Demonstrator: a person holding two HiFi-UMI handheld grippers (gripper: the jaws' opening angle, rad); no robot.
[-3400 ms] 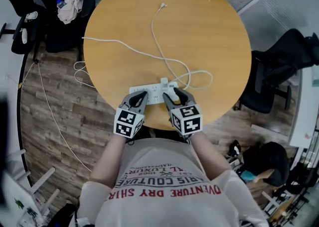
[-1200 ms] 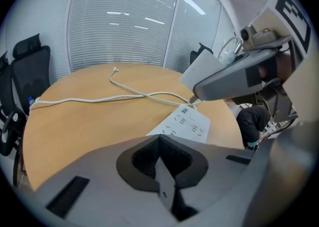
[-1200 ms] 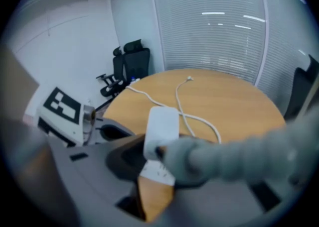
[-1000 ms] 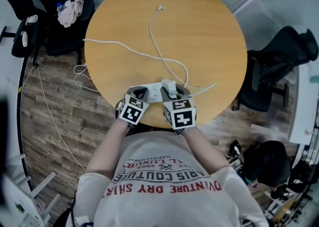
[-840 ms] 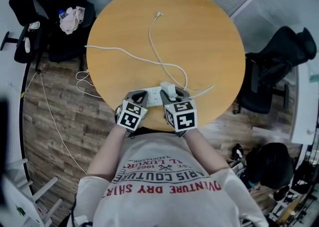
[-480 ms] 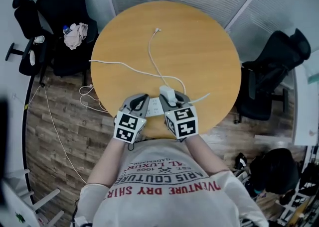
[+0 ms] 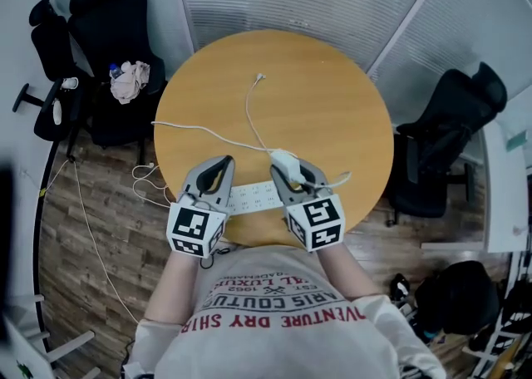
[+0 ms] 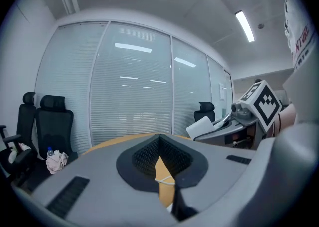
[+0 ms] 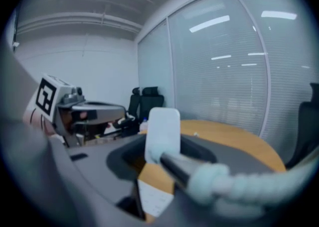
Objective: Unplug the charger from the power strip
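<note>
Round wooden worktop carries the white power strip, flat near the person's edge. Left gripper, jaws together on nothing, hangs over the strip's left end, probably where it could steady it. Right gripper clamps the white charger between its jaws, clear above the strip's right end, so the plug looks out of its socket, cable trailing slack across the worktop.

The charger and power strip are white, the table tan, the chairs black.
</note>
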